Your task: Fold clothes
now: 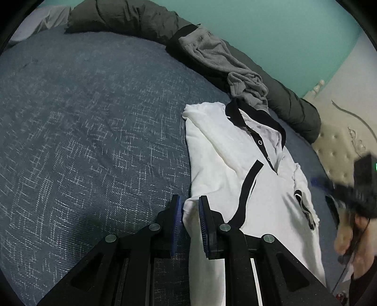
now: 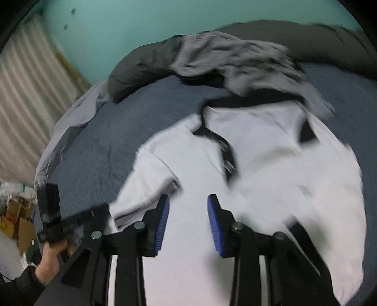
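Tongs on the left (image 1: 190, 209) stand slightly parted with a fold of the white polo shirt (image 1: 238, 169) rising between their blue pads (image 1: 202, 226); the cloth fills the gap, though whether the pads actually pinch it is hard to tell. The right tongs (image 2: 188, 207) are spread wide above the same shirt (image 2: 259, 179), nothing between their pads, and this view is smeared by motion blur.

The shirt lies on the bed, collar toward the far side, its black collar (image 1: 235, 113) and button placket open. One sleeve is folded in over the chest, its black cuff band (image 1: 247, 188) running diagonally across the white cloth. In the left view the shirt sits at the right part of the blue patterned bedspread (image 1: 94, 141).

Just beyond the collar, a crumpled grey garment (image 1: 226, 66) rests partly on a dark grey rolled duvet (image 1: 132, 21) that runs along the far edge of the bed. Behind that is a teal wall (image 1: 282, 35), and a cream tufted headboard (image 1: 337, 150) shows at the right. In the right view, cardboard boxes (image 2: 18, 221) sit off the bed's left side.
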